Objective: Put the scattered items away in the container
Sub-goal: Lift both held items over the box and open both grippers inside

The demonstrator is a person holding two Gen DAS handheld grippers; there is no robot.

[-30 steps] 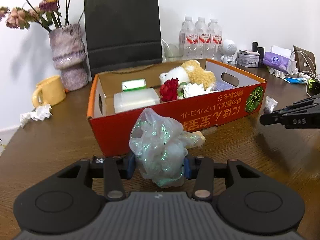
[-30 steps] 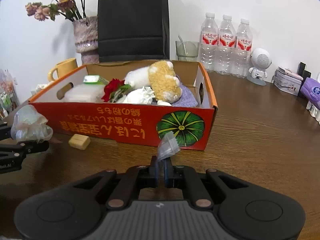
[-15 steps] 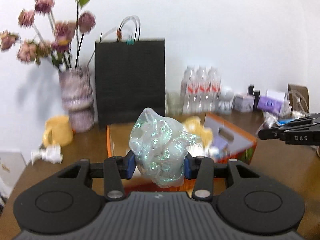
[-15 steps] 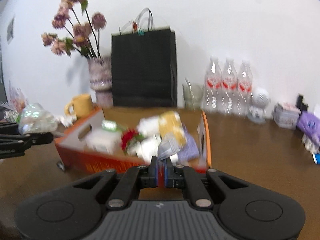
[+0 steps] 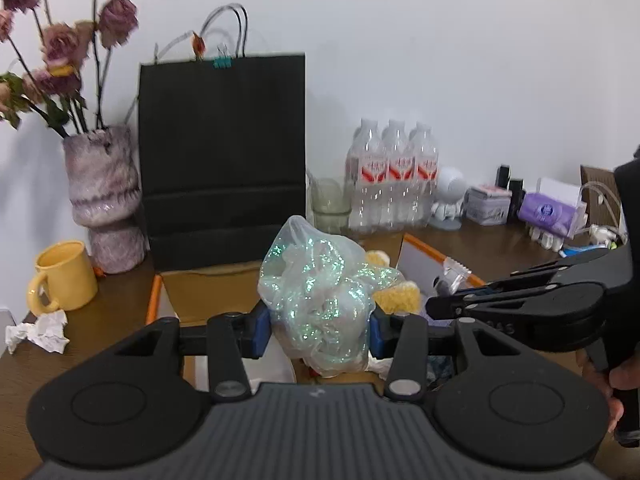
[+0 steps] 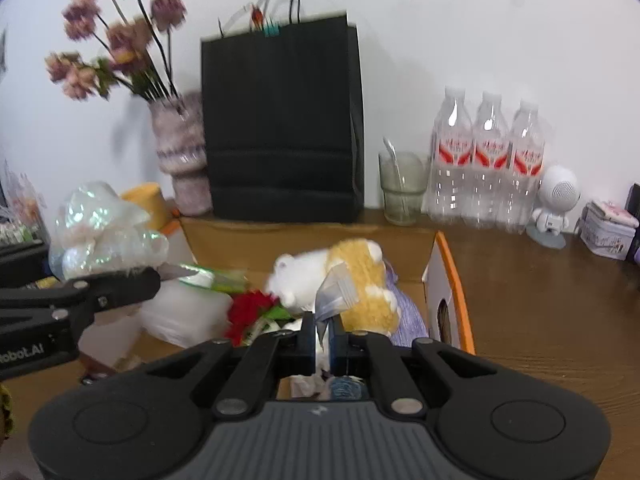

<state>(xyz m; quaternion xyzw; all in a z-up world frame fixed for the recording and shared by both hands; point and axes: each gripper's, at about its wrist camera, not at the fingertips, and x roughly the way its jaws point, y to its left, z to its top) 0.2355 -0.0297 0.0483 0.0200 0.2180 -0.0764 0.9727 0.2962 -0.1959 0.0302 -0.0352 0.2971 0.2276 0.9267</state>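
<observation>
Both tongs have risen over the orange cardboard box (image 6: 448, 276), left tongs (image 5: 316, 330) clamped on the glittery plastic bag (image 5: 320, 296), right tongs (image 6: 323, 340) pinching a small clear wrapper (image 6: 334, 294), box directly beneath.

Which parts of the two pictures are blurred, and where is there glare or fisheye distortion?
Left wrist view: the flowers at upper left are smeared, the glitter bag in the left gripper sparkles with small highlights, and dark corners show the fisheye edge. Right wrist view: softer overall, the flowers and plush toy blurred; the bottles carry bright reflections.
</observation>
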